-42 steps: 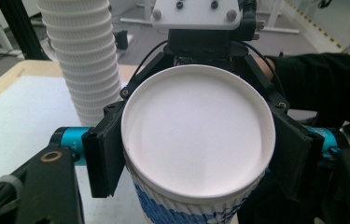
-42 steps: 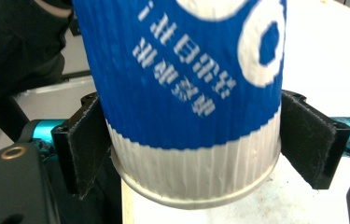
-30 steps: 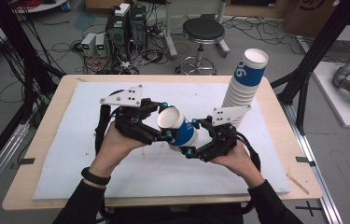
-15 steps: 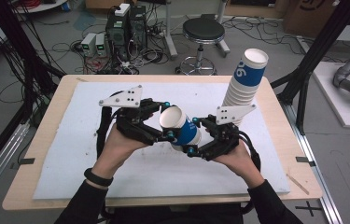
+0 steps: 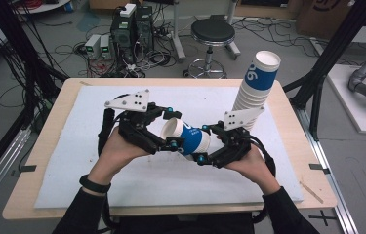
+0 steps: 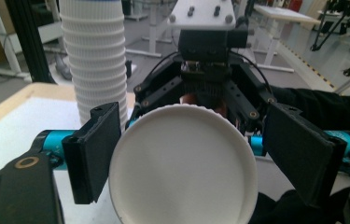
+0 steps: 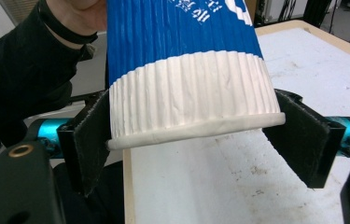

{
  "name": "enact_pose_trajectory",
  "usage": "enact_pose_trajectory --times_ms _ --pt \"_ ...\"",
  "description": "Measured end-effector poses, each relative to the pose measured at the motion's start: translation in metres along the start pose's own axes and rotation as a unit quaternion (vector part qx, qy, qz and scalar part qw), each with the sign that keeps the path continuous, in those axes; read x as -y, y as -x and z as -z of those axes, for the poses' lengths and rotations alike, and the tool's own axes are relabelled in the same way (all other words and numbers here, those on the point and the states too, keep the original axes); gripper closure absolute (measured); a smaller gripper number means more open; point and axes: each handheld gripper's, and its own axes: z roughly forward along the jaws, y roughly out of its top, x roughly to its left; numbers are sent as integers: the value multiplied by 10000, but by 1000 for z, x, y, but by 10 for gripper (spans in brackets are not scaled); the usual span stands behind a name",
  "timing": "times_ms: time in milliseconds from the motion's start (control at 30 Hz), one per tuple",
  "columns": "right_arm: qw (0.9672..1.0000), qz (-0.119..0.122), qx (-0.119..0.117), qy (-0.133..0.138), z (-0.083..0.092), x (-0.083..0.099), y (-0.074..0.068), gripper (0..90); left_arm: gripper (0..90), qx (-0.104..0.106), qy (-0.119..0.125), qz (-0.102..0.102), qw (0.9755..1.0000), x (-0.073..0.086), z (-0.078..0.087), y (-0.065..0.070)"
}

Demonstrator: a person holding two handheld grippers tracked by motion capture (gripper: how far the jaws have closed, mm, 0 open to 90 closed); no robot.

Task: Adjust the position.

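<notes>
A blue-and-white ribbed paper cup [image 5: 193, 139] is held lying sideways in the air above the white mat [image 5: 68, 165]. My right gripper [image 5: 203, 144] is shut on its rim end, and in the right gripper view the rolled rim sits wedged between the two black pads [image 7: 93, 140] while the cup [image 7: 186, 60] runs away from the camera. My left gripper [image 5: 171, 127] stands open around the base end. In the left gripper view the cup's round white base [image 6: 182, 163] faces the camera between the jaws, with a small gap at the right pad [image 6: 298, 154].
A tall stack of the same cups [image 5: 257, 85] stands at the back right of the mat, just behind the right hand, and its ribbed white side [image 6: 95, 60] rises in the left gripper view. The wooden table edge [image 5: 171, 210] runs along the front. A stool and electronics sit on the floor beyond.
Almost nothing has changed. Both hands and the cup have drifted a little; the cup stays between the two grippers.
</notes>
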Motion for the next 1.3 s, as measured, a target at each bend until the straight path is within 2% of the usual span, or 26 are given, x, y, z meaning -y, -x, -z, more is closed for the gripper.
enact_pose_trajectory --times_ms 67,167,267,300,333,400,467,533,600,700,767,967,1300 --pt "10000 -36 -39 -18 -1 0 1 193 194 22 -141 47 9999 1 -2 -1" --pt "9999 -147 -46 -41 0 0 0 193 190 -97 -280 -2 9996 2 -4 -1" --pt "10000 -47 -13 84 3 0 2 194 190 -129 -307 -19 9994 0 -2 0" --pt "9999 -157 -63 32 4 0 1 194 190 -130 -304 -37 9994 0 -1 0" --pt "9998 -170 -68 -10 4 1 1 195 190 -141 -285 -19 9995 -1 0 0" --pt "9999 -77 -78 42 4 0 2 195 190 -145 -393 -54 9991 -1 1 1" --pt "9999 -51 -76 -58 3 0 2 195 191 -174 -412 -29 9990 -2 2 1" --pt "9998 -16 -52 -183 3 -1 0 194 196 -117 -452 -39 9989 -1 3 0" --pt "9998 34 -74 -176 1 -2 0 194 217 -53 -561 -35 9984 0 1 -1" --pt "9997 -15 -79 -228 1 -3 -1 195 232 -17 -691 -25 9976 1 -1 -1" --pt "9997 10 -75 -223 1 -2 0 195 274 25 -695 -31 9976 1 -1 -1" --pt "9997 45 -66 -240 2 -3 0 195 283 86 -712 -45 9974 1 0 -2" --pt "9999 -66 -52 -117 5 -5 -2 181 288 130 -353 19 9993 1 1 -3"
